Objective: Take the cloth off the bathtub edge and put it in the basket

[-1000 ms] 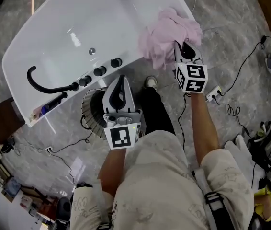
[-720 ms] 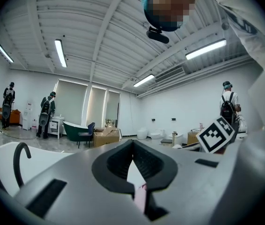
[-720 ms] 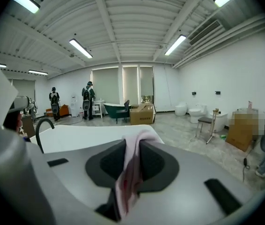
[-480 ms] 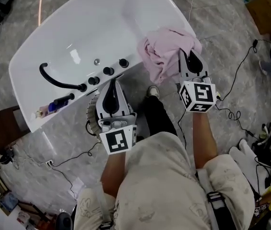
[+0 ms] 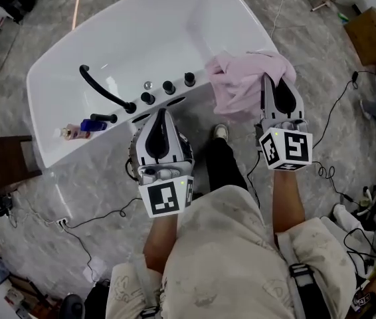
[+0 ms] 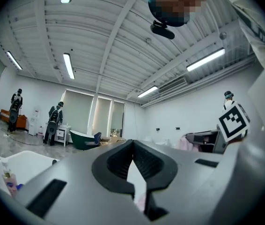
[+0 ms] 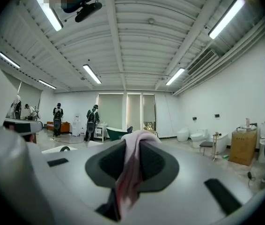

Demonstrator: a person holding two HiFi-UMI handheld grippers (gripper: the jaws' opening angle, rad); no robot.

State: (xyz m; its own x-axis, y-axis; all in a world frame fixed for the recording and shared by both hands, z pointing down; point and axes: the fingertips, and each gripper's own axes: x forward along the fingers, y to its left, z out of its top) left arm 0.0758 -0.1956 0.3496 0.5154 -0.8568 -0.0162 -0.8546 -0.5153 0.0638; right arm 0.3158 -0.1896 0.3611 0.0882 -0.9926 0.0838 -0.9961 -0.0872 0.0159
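Nearest the person, the left gripper pointed at the tub with its jaw tips together and nothing between them. A ribbed basket showed at its side, mostly hidden beneath it. The right gripper was clamped on the pink cloth, a fold pinched between its jaws. The cloth hung bunched over the near corner of the white bathtub; whether it touched the rim could not be told. Farther left stood a black faucet.
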